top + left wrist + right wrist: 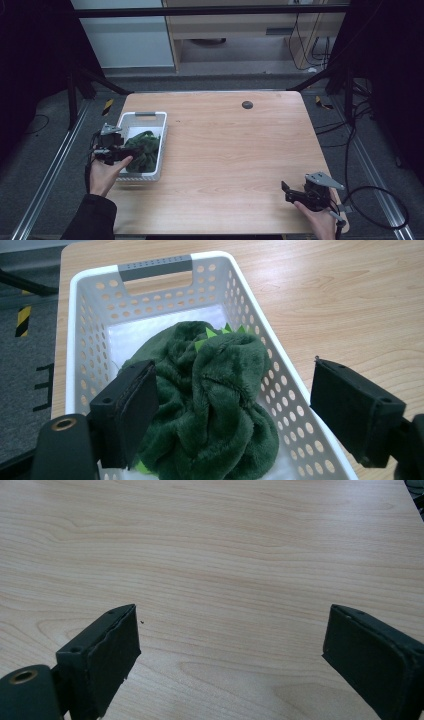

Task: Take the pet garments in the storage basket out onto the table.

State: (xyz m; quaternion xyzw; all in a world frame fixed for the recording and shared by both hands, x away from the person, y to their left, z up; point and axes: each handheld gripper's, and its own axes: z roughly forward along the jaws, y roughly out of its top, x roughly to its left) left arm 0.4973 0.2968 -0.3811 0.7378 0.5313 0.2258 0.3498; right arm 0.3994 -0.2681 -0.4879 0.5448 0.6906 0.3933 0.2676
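The wooden table (pixel 225 150) held a white basket (pixel 159 131) at its left edge, with a green plush cloth (pixel 215 400) heaped inside. The left gripper (pixel 230 415) hung wide open above the cloth, gripping nothing. The right gripper (pixel 230 660) gaped empty over bare wood.

Black two-jaw left claw (pixel 116 149) and right claw (pixel 292 192) carry grey three-cornered plates; dark sleeve (pixel 92 218) covers the left forearm.

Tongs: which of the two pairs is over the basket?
The left tongs, held open above the white basket with the green plush in it. The right tongs sit open over bare table, near its front right corner.
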